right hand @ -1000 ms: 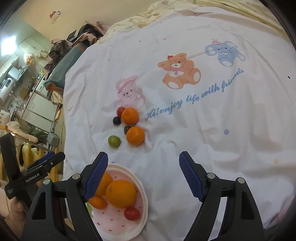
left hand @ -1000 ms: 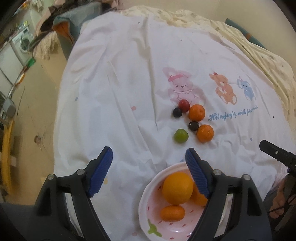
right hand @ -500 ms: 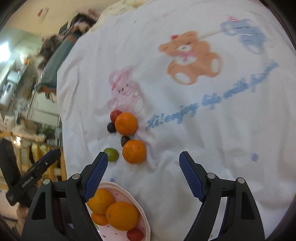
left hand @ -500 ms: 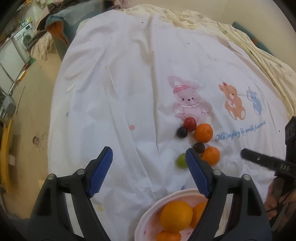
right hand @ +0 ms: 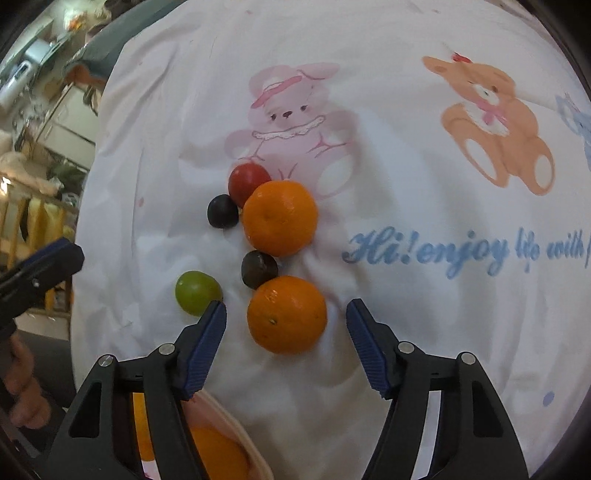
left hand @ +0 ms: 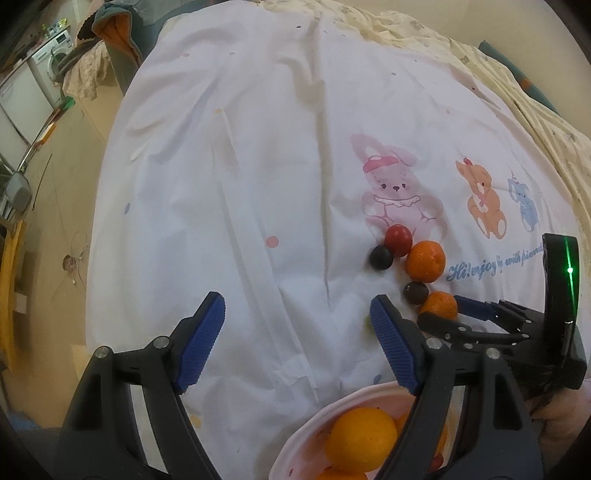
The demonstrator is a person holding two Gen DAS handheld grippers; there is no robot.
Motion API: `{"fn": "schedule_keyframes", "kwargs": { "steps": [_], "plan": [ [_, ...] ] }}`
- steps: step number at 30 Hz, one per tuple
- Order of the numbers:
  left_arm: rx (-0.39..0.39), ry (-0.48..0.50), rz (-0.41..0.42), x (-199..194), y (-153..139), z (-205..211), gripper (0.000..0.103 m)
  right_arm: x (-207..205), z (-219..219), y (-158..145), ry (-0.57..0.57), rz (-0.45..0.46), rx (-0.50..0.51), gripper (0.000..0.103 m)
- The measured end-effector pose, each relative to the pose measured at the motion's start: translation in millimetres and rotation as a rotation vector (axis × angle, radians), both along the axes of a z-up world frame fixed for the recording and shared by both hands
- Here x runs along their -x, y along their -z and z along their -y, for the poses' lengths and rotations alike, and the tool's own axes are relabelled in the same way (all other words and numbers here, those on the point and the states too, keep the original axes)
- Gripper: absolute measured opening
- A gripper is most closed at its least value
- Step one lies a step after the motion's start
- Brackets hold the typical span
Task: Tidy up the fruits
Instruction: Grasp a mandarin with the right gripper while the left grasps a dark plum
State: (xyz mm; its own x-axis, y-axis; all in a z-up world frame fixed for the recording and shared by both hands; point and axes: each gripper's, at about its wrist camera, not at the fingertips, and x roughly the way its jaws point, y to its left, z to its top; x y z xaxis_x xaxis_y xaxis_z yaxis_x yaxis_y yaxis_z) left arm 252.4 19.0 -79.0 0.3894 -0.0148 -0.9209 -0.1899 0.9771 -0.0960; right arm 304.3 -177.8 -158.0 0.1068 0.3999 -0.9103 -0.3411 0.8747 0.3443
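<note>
Loose fruit lies on the white sheet: a near mandarin, a far mandarin, a red fruit, two dark grapes and a green grape. My right gripper is open, its blue pads on either side of the near mandarin, not touching it. It shows in the left wrist view at that mandarin. My left gripper is open and empty above the bare sheet. A pink plate holds oranges.
The sheet carries printed bunny and bear pictures and blue lettering. The bed's left edge drops to the floor. A washing machine and piled clothes stand at the far left.
My right gripper has moved forward and down until its open jaws flank the near mandarin. My left gripper has drawn back a little; the plate has slid lower in its view.
</note>
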Motion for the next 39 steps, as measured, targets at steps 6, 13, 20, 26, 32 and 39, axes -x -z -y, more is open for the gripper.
{"fn": "schedule_keyframes", "kwargs": {
  "steps": [6, 13, 20, 26, 32, 39],
  "plan": [
    [-0.016, -0.002, -0.005, -0.5, 3.4, -0.4, 0.078, 0.4, -5.2, 0.1, -0.032, 0.023, 0.028, 0.046],
    [-0.014, 0.060, -0.030, -4.7, 6.4, 7.3, 0.078, 5.4, 8.3, -12.2, -0.009, 0.000, -0.027, 0.045],
    [0.028, 0.127, -0.076, -32.6, 17.3, 29.1, 0.078, 15.4, 42.4, -47.2, 0.080, 0.035, -0.105, 0.045],
    [0.044, 0.217, -0.093, -53.8, 36.9, 57.6, 0.056, 20.0, 82.2, -66.6, 0.174, 0.022, -0.173, 0.045],
    [0.013, 0.277, -0.107, -71.1, 55.5, 75.4, 0.039, 32.4, 105.4, -69.2, 0.244, 0.015, -0.189, 0.045],
    [-0.022, 0.325, -0.099, -80.7, 64.9, 86.5, 0.019, 34.0, 107.2, -64.1, 0.261, 0.005, -0.181, 0.045]
  ]
}}
